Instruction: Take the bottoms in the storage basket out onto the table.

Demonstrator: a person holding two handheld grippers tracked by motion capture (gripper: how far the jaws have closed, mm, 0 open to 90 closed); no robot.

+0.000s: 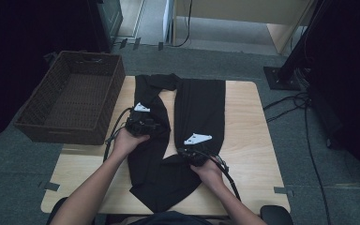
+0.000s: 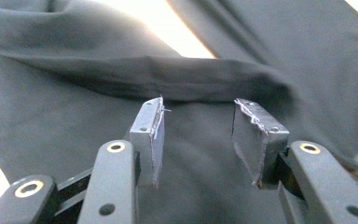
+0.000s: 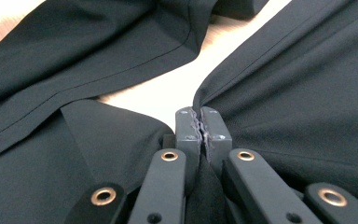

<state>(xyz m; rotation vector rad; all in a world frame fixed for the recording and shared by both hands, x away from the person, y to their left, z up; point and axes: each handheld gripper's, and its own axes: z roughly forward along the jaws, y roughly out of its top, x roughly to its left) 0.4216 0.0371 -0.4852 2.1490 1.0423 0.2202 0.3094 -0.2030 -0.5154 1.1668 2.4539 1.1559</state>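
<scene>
Right tool [image 3: 203,122] has its jaws pressed together on a pinch of the black trousers [image 1: 187,122], right at the inner edge of the leg on my right, close to the crotch. Left tool [image 2: 207,140] stands with its jaws apart over the other leg; nothing is between the pads, though a raised ridge of cloth lies just past their tips. From the high view I see my left hand [image 1: 130,139] over that leg, and my right hand [image 1: 209,169] near the front edge of the cloth.

I judge the folding barely begun. The trousers lie spread on the counter [image 1: 248,140], waist toward me, legs running away in a V with bare wood showing between them. The left leg is rumpled and curves inward near its far end; the right one lies flat and straight. Still ahead, as I read it: get a grip on the left leg, bring one leg onto the other, then fold lengthwise.

For room, the right side of the counter is bare, and so is the near left corner. The wicker basket [image 1: 70,101] sits touching the far left corner, near my left tool, so any sweep that way is cramped. Both leg ends reach the counter's far edge.
</scene>
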